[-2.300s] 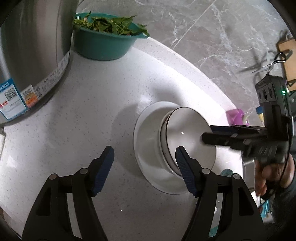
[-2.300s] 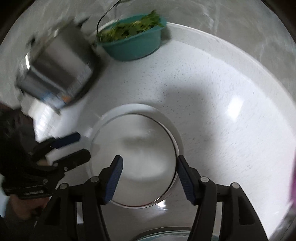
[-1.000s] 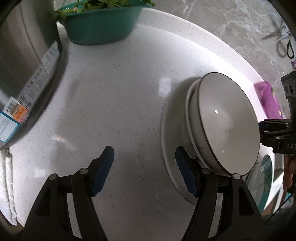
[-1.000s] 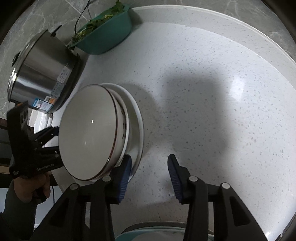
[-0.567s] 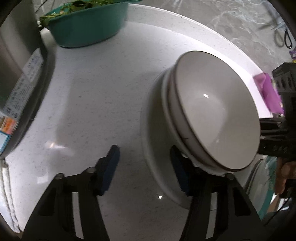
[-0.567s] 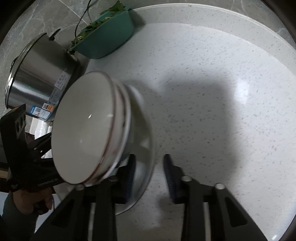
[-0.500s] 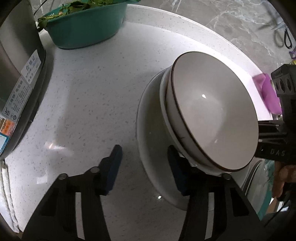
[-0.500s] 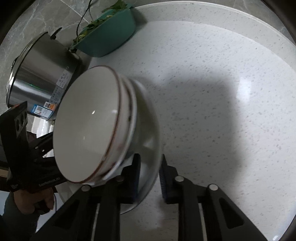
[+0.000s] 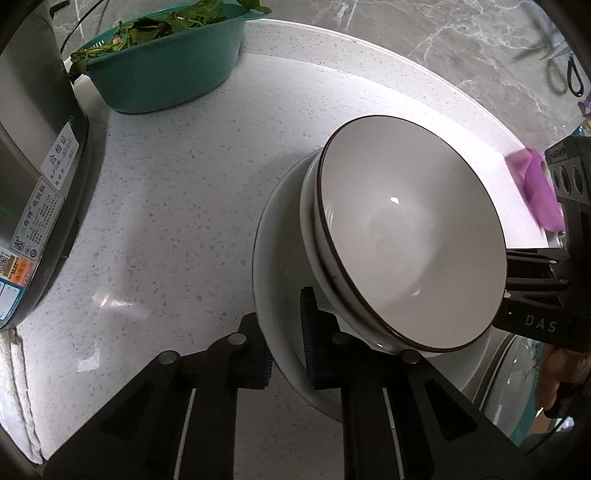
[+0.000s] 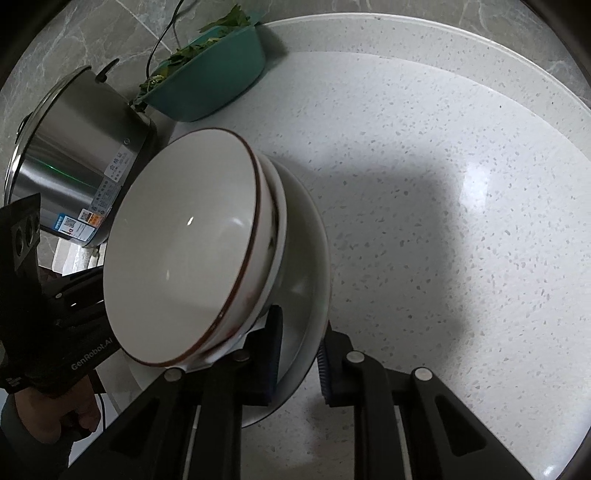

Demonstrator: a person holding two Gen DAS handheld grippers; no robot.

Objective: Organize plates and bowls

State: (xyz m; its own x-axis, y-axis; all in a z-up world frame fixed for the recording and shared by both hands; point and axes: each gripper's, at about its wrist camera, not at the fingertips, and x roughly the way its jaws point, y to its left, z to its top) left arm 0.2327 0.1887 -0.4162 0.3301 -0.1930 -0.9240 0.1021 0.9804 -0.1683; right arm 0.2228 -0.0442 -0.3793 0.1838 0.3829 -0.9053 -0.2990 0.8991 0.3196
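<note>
White plate (image 9: 280, 258) (two nested bowls (image 9: 410, 243) aboard) is clamped at opposite rims by left gripper (image 9: 286, 332) and right gripper (image 10: 301, 354) above the counter (image 10: 443, 184); keep level, move both together.

I see two nested bowls (image 9: 406, 240) sitting on a plate (image 9: 280, 280), the upper bowl inside the lower. My left gripper (image 9: 286, 341) pinches the plate's rim on one side, my right gripper (image 10: 299, 356) the opposite rim. Behind the stack on the counter (image 10: 461, 221) stands a basin (image 9: 166, 74) holding greens (image 9: 162, 26), a pot (image 10: 74, 155) just beside it
</note>
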